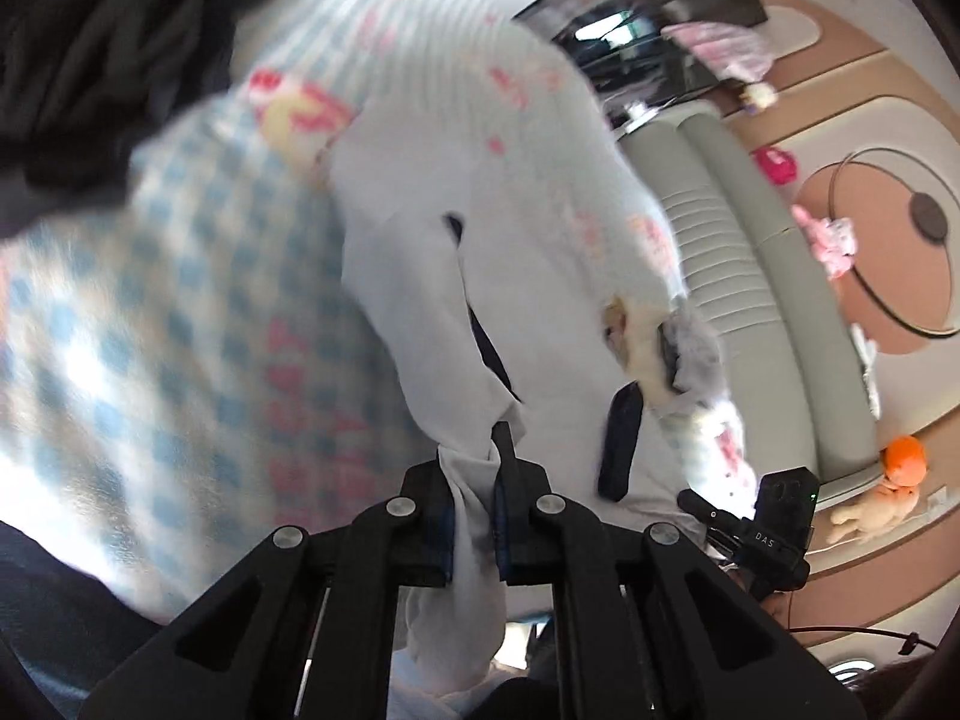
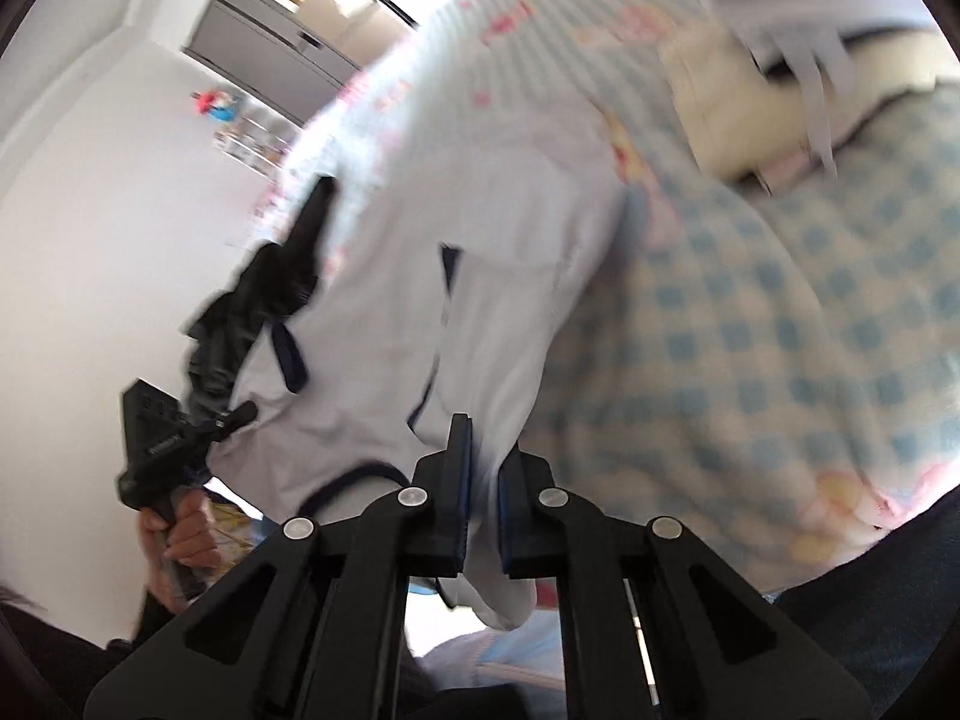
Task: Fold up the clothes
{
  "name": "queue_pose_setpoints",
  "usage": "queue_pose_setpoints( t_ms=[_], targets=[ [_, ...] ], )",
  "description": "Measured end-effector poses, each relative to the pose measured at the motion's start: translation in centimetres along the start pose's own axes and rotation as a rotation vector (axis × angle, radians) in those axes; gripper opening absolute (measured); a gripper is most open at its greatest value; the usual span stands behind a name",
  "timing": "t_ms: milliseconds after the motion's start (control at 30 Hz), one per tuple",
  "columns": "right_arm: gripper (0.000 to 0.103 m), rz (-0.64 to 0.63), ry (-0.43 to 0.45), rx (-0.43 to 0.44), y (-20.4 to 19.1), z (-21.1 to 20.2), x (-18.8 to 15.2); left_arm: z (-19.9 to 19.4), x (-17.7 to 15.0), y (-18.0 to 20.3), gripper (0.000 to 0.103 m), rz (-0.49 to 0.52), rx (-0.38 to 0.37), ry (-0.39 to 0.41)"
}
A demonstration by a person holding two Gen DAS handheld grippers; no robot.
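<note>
Both grippers have hold of the same pale garment (image 1: 528, 276) right now, a light lavender-white piece with dark navy trim. The left gripper (image 1: 474, 480) has its jaws pressed together on a bunched corner of the cloth, which runs through and hangs out behind them. The right gripper (image 2: 483, 468) likewise pinches an edge, cloth trailing down between its jaws.

The garment stretches away from each pair of jaws toward the other gripper, so its long axis lies between the two, slung above the checked blue-and-cream blanket (image 1: 180, 312) on the bed. Neither hand is nearer; each owns one end. Both views are smeared with motion, so exactly which corners are pinched I cannot tell.

A dark garment (image 1: 102, 60) lies at the blanket's far left corner in the left wrist view, and a cream bundle (image 2: 738, 114) sits at the far edge in the right wrist view. Both look clear of the spot where the cloth would be laid, by my reckoning
</note>
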State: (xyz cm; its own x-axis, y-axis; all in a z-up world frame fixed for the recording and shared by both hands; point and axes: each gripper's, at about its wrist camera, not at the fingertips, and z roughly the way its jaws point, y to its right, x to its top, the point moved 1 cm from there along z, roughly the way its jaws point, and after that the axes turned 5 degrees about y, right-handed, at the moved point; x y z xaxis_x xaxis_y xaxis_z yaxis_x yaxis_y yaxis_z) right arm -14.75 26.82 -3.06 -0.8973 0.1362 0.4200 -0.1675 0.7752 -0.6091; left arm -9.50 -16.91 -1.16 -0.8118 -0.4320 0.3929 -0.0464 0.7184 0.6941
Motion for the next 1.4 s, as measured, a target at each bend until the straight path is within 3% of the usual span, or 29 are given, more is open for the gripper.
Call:
queue_pose_setpoints(
  t_ms=[133,233,333,367,433,467,600,700,800,833,933,1033,1233,1333,1400],
  targets=[
    [0.006,-0.005,-0.050,-0.045,0.0,3.7,3.3,6.4,3.3,-0.2,0.009,0.036,0.098,-0.143],
    [0.003,0.025,-0.078,-0.047,1.6,7.4,9.0,9.7,9.3,3.4,0.008,0.109,0.118,-0.135],
    [0.002,-0.032,0.057,-0.003,-2.0,5.8,17.8,7.6,18.7,12.0,0.008,0.218,0.037,0.028],
    [0.002,-0.080,0.132,0.027,-4.5,3.4,20.7,5.9,21.1,15.3,0.008,0.263,-0.019,0.085],
    [0.002,-0.174,0.281,0.089,-9.5,-1.5,26.2,1.5,24.3,21.8,0.008,0.392,-0.052,0.229],
    [0.002,-0.209,0.346,0.129,-11.6,-4.5,27.7,-0.5,25.3,24.6,0.008,0.449,-0.057,0.295],
    [0.002,-0.312,0.547,0.243,-17.9,-14.6,31.3,-6.0,26.1,28.7,0.008,0.501,-0.112,0.409],
    [0.002,-0.346,0.593,0.256,-19.4,-17.9,30.7,-8.6,25.1,28.8,0.008,0.500,-0.141,0.467],
    [0.003,-0.331,0.584,0.275,-18.1,-18.4,27.7,-8.5,23.2,25.3,0.009,0.465,-0.154,0.419],
    [0.003,-0.313,0.557,0.276,-17.4,-17.6,26.5,-7.7,22.6,23.9,0.009,0.451,-0.123,0.392],
    [0.003,-0.252,0.409,0.227,-13.9,-12.3,22.9,-5.3,21.2,20.2,0.009,0.402,-0.025,0.312],
    [0.005,-0.165,0.263,0.200,-11.2,-5.0,20.2,-3.2,20.4,17.7,0.009,0.326,-0.011,0.245],
    [0.009,-0.116,0.036,0.189,-10.2,6.1,14.1,-4.8,18.7,21.1,0.008,0.404,-0.121,0.263],
    [0.010,-0.105,-0.052,0.214,-10.3,10.1,10.9,-4.2,18.2,23.9,0.008,0.508,-0.014,0.240],
    [0.013,-0.090,-0.091,0.204,-10.0,12.0,9.2,-2.3,17.5,22.9,0.009,0.517,0.044,0.169]
  ],
)
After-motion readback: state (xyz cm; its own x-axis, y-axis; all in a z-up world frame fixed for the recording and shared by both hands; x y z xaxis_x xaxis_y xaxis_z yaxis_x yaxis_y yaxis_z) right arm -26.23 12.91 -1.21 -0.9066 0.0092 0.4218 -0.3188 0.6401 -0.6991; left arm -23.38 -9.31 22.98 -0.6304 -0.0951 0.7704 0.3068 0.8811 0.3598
